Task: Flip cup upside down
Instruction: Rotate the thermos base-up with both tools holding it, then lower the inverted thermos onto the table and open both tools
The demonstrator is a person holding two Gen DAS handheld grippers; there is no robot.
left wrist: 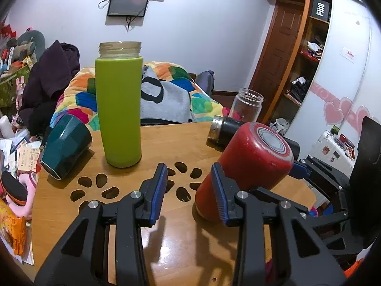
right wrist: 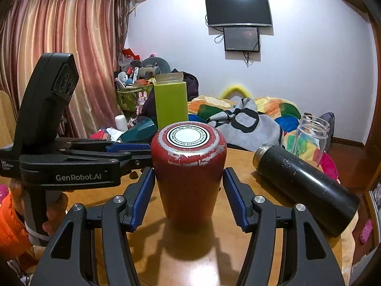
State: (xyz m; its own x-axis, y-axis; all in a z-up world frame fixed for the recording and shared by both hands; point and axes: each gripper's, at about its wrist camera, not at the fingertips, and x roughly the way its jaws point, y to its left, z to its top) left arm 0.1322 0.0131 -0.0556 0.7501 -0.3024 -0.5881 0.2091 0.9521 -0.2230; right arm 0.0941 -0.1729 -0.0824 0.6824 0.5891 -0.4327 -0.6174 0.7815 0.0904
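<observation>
the red cup stands base-up mid table, a rigid, scuffed, likely slick metal mug best held at its narrower waist, with right gripper and left gripper both spread, holding nothing.

**Colours around the red cup**

The red cup is showing chipped paint. Behind it a lime-green bottle is standing; right of it a speckled black flask is lying on the orange-brown counter.
</observation>
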